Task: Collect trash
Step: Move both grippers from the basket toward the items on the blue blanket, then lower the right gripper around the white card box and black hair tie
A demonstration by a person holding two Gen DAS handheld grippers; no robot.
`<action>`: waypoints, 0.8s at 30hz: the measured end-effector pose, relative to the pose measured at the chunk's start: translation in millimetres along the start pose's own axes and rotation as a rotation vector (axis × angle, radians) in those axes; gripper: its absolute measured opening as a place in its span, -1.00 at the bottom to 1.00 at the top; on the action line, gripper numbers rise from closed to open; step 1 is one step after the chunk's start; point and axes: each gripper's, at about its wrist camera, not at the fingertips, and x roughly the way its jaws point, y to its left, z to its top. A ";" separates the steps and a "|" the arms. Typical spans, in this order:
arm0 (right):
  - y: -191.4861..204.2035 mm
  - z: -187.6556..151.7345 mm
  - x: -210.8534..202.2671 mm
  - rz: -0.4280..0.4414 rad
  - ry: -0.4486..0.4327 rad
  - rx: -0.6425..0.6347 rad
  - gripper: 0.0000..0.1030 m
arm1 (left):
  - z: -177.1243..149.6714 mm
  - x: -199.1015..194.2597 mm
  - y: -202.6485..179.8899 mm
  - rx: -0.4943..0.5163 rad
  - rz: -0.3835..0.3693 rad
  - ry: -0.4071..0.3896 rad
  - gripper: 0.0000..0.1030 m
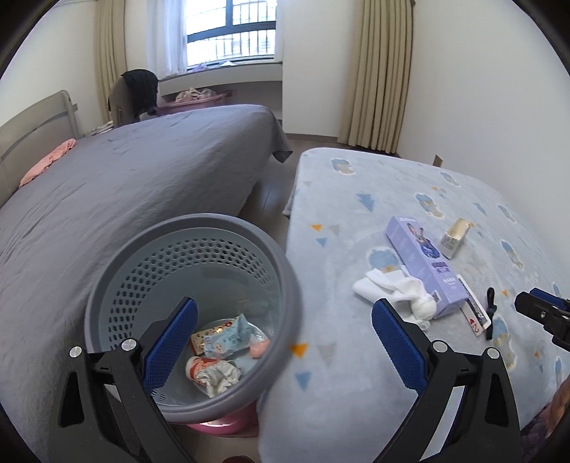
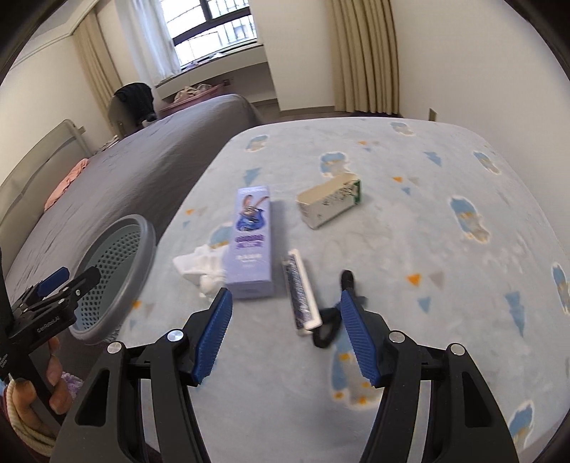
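Nearest the left wrist camera, the left gripper point(image 1: 283, 342) hangs with its blue-padded jaws spread wide and nothing between them. Just beyond the jaws stands a grey perforated waste bin point(image 1: 107, 295), set on the floor in the gap between two beds. Crumpled wrappers point(image 1: 224, 342) already lie at its bottom.

In the right wrist view, the right gripper point(image 2: 285, 327) also has its jaws apart, about half spread, and they hold nothing. It hovers over a bed covered by a pale blue patterned blanket point(image 2: 427, 249). Just past the jaws lies a narrow white and dark box point(image 2: 301, 295), and beside it a small black object point(image 2: 331, 324), too blurred to identify. A little farther off is a purple box with a cartoon rabbit point(image 2: 251, 242), with a crumpled white tissue point(image 2: 201, 267) touching its left side. Farther still, apart from the others, lies a cream and green carton point(image 2: 329, 203) on its side.

At the left edge of this view, a hand point(image 2: 53, 388) grips the handle of the left gripper beside the bin.

Beyond the bin stretches a bed with a grey sheet point(image 1: 124, 178), and behind it a window point(image 1: 231, 28) flanked by beige curtains point(image 1: 377, 71).
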 end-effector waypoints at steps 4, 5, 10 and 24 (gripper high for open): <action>-12.1 -1.9 -1.5 -0.014 -0.003 0.017 0.18 | -2.5 3.7 -13.9 0.024 -0.009 0.006 0.87; -14.2 -2.0 -0.6 -0.017 -0.002 0.021 0.18 | -2.4 4.5 -16.5 0.028 -0.013 0.008 0.87; -24.7 -3.7 4.2 -0.029 0.015 0.036 0.18 | -2.2 7.7 -25.5 0.036 -0.025 0.015 0.87; -38.9 0.8 42.5 -0.056 0.128 0.005 0.18 | -3.4 14.2 -32.3 0.052 -0.030 0.034 0.87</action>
